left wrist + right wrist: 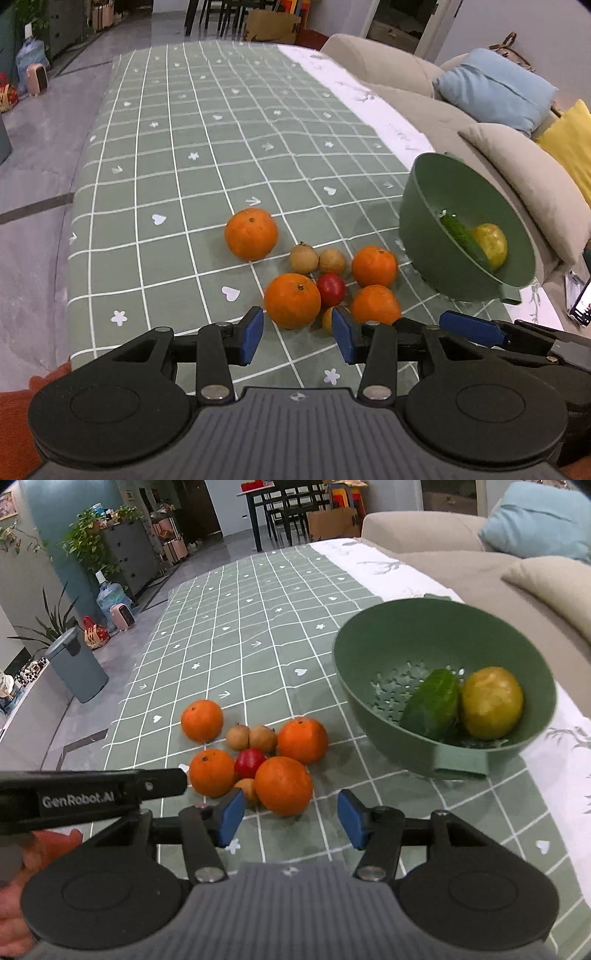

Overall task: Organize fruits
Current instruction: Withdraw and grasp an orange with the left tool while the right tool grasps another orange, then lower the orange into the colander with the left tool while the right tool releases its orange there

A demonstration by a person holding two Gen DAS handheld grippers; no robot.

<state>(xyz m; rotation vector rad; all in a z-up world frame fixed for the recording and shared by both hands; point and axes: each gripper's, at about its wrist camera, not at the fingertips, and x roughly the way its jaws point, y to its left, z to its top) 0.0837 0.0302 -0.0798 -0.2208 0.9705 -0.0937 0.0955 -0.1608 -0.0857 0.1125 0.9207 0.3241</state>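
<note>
Left claw (297, 338): jaws apart, nothing between the pads, hanging over the nearest orange (292, 301) of the pile. Right claw (291, 819): jaws apart, empty, just short of another orange (283, 785). Left claw's arm reads "GenRobot.AI". Pile sits on the green checked tablecloth (184, 147) near its front edge: four oranges, two brown fruits (251, 737), a red fruit (250, 763). Green strainer bowl (369, 653) toward the right edge holds a cucumber (430, 703) and a yellow fruit (491, 701).

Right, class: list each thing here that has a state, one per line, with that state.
Left gripper: open, empty.
Right gripper: open, empty.
Green colander: upright on the cloth, holding a cucumber and a yellow fruit.
Oranges: loose on the cloth, outside the colander.
</note>
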